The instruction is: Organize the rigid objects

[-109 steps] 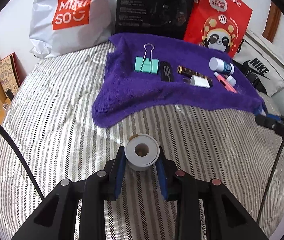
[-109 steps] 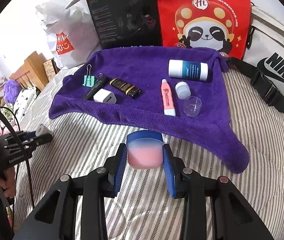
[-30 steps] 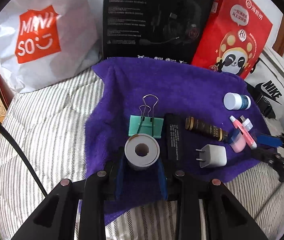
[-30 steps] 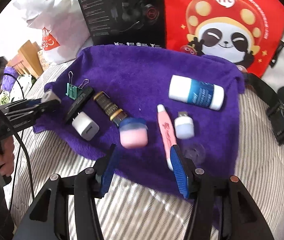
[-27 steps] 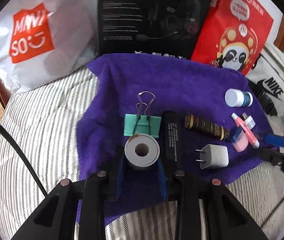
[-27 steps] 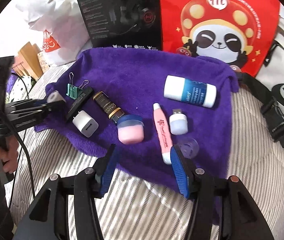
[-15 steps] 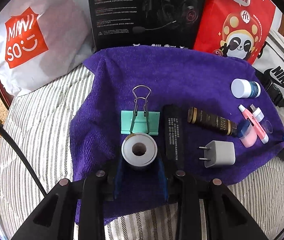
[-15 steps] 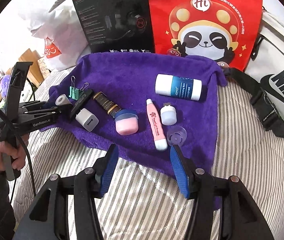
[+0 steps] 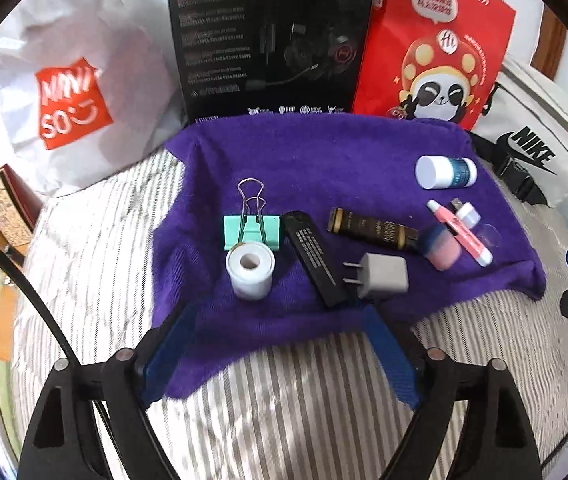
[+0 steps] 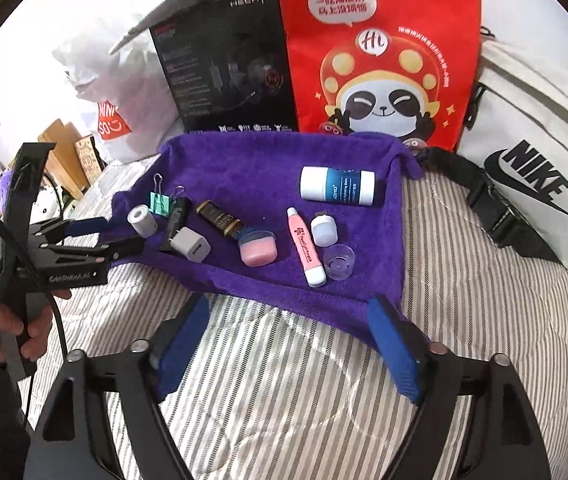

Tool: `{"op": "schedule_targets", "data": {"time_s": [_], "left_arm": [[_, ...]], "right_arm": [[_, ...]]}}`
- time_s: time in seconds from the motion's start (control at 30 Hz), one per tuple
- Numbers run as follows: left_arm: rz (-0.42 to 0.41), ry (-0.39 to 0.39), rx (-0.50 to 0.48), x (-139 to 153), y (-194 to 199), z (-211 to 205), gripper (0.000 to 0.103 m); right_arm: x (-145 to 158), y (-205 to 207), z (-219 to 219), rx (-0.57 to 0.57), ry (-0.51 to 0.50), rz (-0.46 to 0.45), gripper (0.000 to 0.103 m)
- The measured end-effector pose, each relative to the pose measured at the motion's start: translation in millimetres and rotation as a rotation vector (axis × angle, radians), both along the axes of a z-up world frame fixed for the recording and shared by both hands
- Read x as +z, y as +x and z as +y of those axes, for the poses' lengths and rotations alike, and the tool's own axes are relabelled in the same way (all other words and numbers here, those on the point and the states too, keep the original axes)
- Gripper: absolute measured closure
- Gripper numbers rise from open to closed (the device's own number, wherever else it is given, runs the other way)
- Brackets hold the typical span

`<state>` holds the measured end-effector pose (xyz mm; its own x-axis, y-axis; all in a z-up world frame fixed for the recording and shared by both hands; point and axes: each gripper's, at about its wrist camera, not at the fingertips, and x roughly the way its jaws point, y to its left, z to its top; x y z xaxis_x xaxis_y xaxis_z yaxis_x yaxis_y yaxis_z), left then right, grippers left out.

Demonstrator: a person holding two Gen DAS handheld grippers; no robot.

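A purple towel [image 9: 324,160] lies on the striped bed and carries the objects. A white tape roll [image 9: 250,270] stands at its near left, by a green binder clip [image 9: 252,230]; the roll also shows in the right wrist view [image 10: 142,220]. My left gripper [image 9: 280,320] is open and empty just behind the roll. A pink jar with a blue lid [image 10: 258,248] lies mid-towel, beside a pink tube [image 10: 306,246]. My right gripper [image 10: 288,312] is open and empty at the towel's near edge.
On the towel also lie a black bar [image 9: 314,256], a white charger [image 9: 380,274], a brown tube [image 9: 372,230], a white-blue bottle [image 10: 336,186], a small white cap [image 10: 324,230] and a clear lid [image 10: 338,262]. Bags and a black box [image 9: 268,36] stand behind.
My left gripper opened, let go of the tape roll on the towel and drew back. My right gripper, open after leaving the pink jar, drew back further.
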<state>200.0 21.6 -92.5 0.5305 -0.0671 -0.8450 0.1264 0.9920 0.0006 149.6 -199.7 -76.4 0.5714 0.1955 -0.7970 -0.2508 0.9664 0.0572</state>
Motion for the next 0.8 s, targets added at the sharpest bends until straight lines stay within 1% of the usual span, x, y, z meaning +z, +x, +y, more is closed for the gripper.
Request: {"op": "schedule_targets", "data": {"time_s": [0.07,0.23,0.37,0.4,0.47,0.57,0.67,0.8], "left_arm": [[-0.018,0.006,0.019,8,-13,-1,0.002],[-0.049,0.002,0.039,31,-48,-5,0.002],[-0.070,-0.048,0.067,49,-74,-5,0.002],[-0.078,-0.053,0.073,55,-82,-6,0.002],[-0.088,-0.038,0.082,61,-92,-9,0.001],[-0.105,-0.019,0.084,71,-110,-15,0.001],[-0.126,-0.029,0.081,80,-127,-19,0.001],[-0.150,-0.035,0.070,90,-144,-25,0.001]], "right_arm": [[3,-6,2,-0.012,-0.006,-0.001,0.013],[8,-22,5,-0.037,-0.006,-0.002,0.006],[12,-37,4,-0.064,0.010,-0.002,0.000],[14,-41,4,-0.074,0.011,0.001,0.000],[16,-47,3,-0.087,0.005,0.007,0.000],[21,-57,3,-0.107,-0.036,0.008,0.000],[28,-70,2,-0.124,-0.075,-0.007,0.000],[39,-86,-3,-0.152,-0.070,-0.015,0.000]]}}
